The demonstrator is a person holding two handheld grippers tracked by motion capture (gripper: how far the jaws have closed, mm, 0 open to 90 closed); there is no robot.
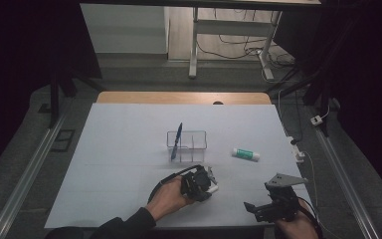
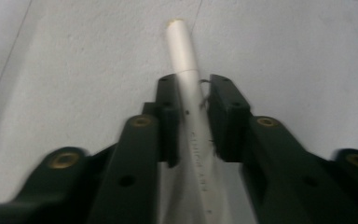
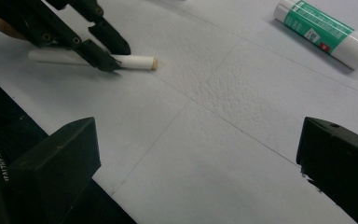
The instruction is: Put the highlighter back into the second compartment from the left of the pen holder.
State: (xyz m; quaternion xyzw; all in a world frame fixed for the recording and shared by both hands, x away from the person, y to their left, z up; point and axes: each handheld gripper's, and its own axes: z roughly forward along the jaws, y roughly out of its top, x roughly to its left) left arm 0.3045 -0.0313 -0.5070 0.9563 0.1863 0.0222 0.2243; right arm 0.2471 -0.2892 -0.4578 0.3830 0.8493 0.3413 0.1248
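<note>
A white pen (image 2: 182, 46) lies flat on the white table cover, its capped end pointing away from my left gripper (image 2: 193, 88). The jaws of that gripper stand on either side of the barrel with the pads against it. In the high view the left gripper (image 1: 210, 185) is low at the near middle of the table, with the white pen's (image 1: 213, 189) end poking out to the right. From the right gripper view I see the left gripper (image 3: 107, 53) clamped around the white pen (image 3: 135, 62). My right gripper (image 3: 198, 163) hangs open over bare cover, nothing between its jaws.
A clear divided organizer (image 1: 186, 146) stands mid-table with a blue pen (image 1: 177, 141) leaning in its left compartment. A green-and-white glue stick (image 1: 245, 154) lies right of it, also the glue stick (image 3: 324, 30) ahead of the right gripper (image 1: 258, 209). A cable runs along the table's right edge.
</note>
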